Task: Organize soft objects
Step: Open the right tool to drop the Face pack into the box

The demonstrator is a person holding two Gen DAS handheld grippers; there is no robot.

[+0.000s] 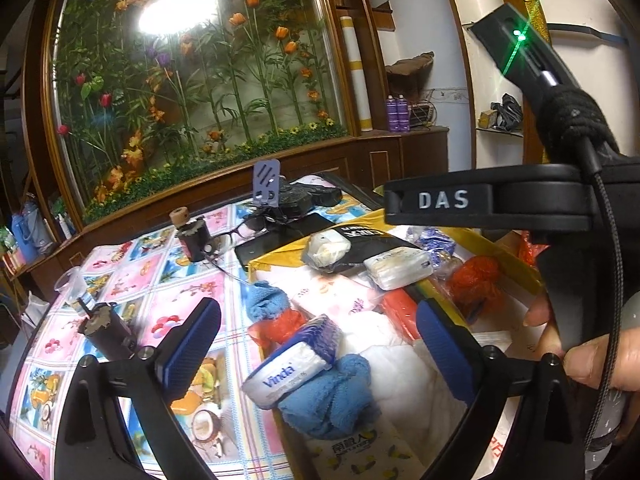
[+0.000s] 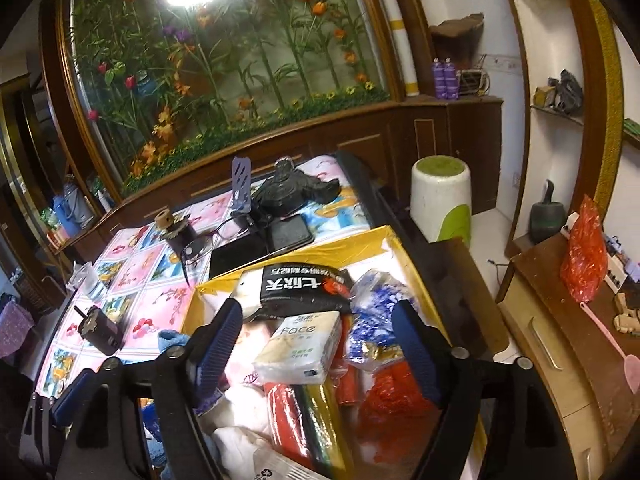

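**Both Tongs Released Over the Yellow Box**

Seen at this moment: left tongs [image 1: 318,344] spread wide, blue pads clear of everything, hovering over the near corner of the yellow box [image 1: 276,258]. Between and below those pads, a Vinda tissue pack [image 1: 290,368] resting on a blue towel [image 1: 340,396], both just inside the box's near-left wall; no pad pressed on either. Right tongs [image 2: 320,348] likewise released, with a Face tissue pack [image 2: 300,350] lying loose between the pads on top of the pile in the box, touched by neither side.

Inside the box, further back: a black packet with white lettering [image 2: 304,284] against the far wall, a blue-and-white crinkly bag [image 2: 376,312] toward the right wall, red mesh [image 2: 392,396] beside it, a red-and-yellow roll [image 2: 304,412] nearer the front. Outside the box, to its left on the floral-clothed table [image 1: 132,276]: eyeglasses [image 1: 240,228] and a small dark bottle [image 1: 196,240], well apart from the soft goods.

Judged as the step in hand: letting go after a placement, then clearing away. Done well by lifting straight up with pads kept wide, so no wrapper got snagged or dragged. Worth watching: the Vinda pack tilted on the towel and close to the box's edge, liable to slide out if nudged; the Face pack perched on an uneven heap, likely to tip. Best followed by a gentle press toward the box's middle only if either looked unsettled.
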